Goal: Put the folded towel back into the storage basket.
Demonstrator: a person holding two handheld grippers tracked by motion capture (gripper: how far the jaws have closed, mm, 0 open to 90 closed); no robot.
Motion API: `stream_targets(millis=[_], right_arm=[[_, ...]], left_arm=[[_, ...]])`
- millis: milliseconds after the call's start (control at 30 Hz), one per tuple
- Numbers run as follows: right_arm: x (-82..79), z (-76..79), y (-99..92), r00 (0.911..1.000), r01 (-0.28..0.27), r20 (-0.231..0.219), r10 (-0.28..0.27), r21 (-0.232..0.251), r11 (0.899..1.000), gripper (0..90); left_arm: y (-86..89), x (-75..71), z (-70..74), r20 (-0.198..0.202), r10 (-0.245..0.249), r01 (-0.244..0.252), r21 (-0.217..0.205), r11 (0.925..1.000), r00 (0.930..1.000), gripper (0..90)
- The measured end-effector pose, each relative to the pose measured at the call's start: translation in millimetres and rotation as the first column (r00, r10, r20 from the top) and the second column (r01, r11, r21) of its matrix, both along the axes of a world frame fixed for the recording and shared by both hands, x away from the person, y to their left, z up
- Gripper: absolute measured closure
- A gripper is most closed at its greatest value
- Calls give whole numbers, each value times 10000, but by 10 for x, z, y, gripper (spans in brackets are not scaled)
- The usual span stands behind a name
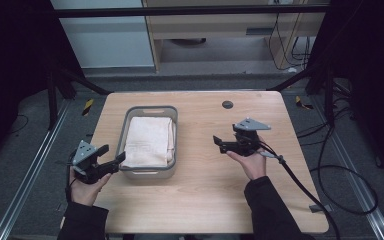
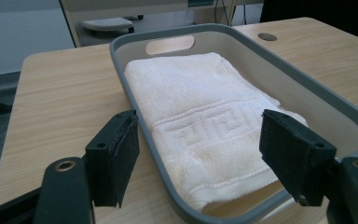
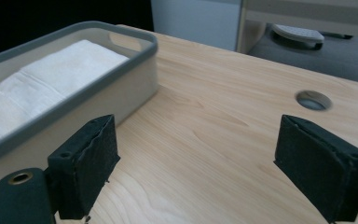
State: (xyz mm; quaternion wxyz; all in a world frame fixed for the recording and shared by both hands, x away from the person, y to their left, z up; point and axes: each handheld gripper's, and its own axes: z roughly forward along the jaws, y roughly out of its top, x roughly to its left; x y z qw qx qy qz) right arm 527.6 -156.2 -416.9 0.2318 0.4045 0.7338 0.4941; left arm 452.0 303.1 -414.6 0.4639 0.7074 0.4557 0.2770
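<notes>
Folded white towel (image 1: 149,141) lies flat inside the grey bin (image 1: 150,172) on the worktop (image 1: 205,200). Left gripper (image 1: 120,158) sits at the bin's near corner, jaws wide, nothing between. Right gripper (image 1: 219,143) hovers well apart, jaws wide and empty.

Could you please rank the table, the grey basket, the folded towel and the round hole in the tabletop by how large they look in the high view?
1. table
2. grey basket
3. folded towel, lying inside the basket and slightly smaller than it
4. round hole
</notes>
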Motion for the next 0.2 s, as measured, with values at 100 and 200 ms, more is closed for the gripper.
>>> stream_targets(millis=[100, 200], right_arm=[[-89, -63, -191, 9997, 246, -43, -246, -2, 9997, 126], [-198, -146, -395, 9986, 510, -153, -510, 6, 9987, 124]], left_arm=[[50, -52, -42, 82, 62, -62, -5, 10000, 9999, 250], [105, -105, -90, 80, 26, -26, 6, 10000, 10000, 228]])
